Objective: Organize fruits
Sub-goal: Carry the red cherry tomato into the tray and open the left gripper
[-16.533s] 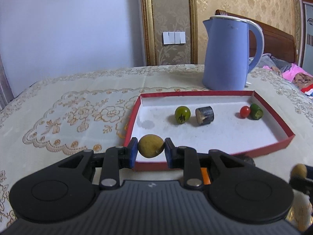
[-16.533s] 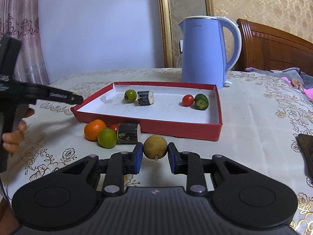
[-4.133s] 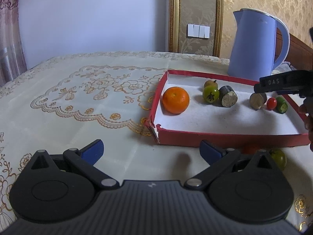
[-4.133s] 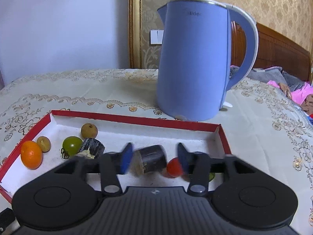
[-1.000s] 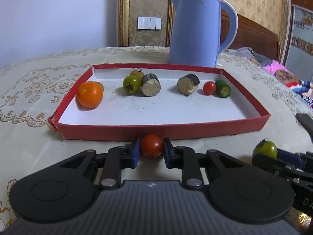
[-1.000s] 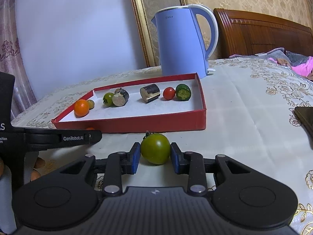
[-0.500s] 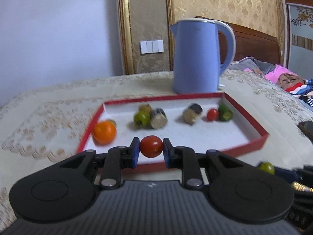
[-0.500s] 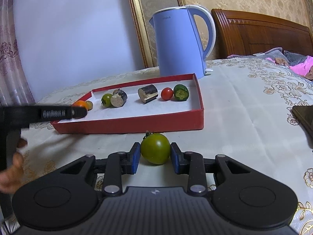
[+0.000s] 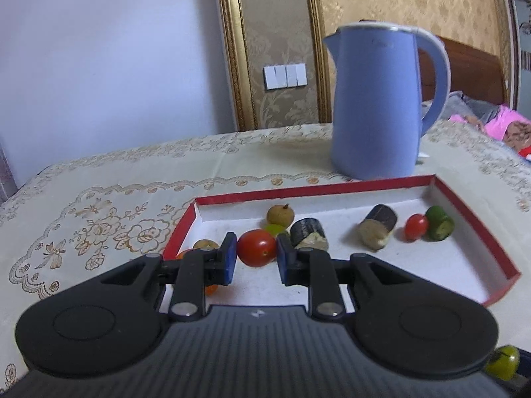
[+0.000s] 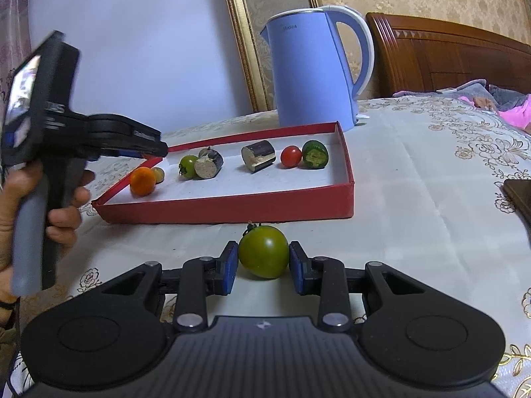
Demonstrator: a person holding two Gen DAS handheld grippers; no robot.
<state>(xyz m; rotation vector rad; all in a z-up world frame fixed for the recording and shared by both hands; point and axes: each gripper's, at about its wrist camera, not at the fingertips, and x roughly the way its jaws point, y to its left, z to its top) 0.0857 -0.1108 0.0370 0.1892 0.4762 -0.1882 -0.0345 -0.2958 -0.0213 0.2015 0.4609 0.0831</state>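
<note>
The left gripper (image 9: 256, 258) is closed on a red tomato (image 9: 256, 248), its blue pads pressing both sides, and holds it in the air over the near left part of the red tray (image 10: 232, 207). Seen from the right wrist, a hand (image 10: 39, 205) grips this tool's handle left of the tray, and the tool's tip reaches over the tray's left wall.

The right gripper (image 10: 264, 267) is clamped on a green tomato (image 10: 263, 251), which sits on the tablecloth (image 10: 415, 199) just in front of the tray's near wall, outside it.

Inside the tray, along its far side from left to right: an orange (image 10: 142, 181) at the left end with a small brown fruit (image 10: 158, 174) touching it, then a second green tomato (image 10: 188, 166) against a dark cut chunk (image 10: 209, 164), with a longan (image 9: 280, 214) behind them. Near the middle lies another dark chunk (image 10: 259, 156), apart from the first. Toward the right end a small red tomato (image 10: 290, 156) touches a green cut piece (image 10: 315, 154).

A blue kettle (image 10: 312, 66) stands just behind the tray's far right corner. A dark flat object (image 10: 519, 195) lies well right of the tray, at the edge of the view.
</note>
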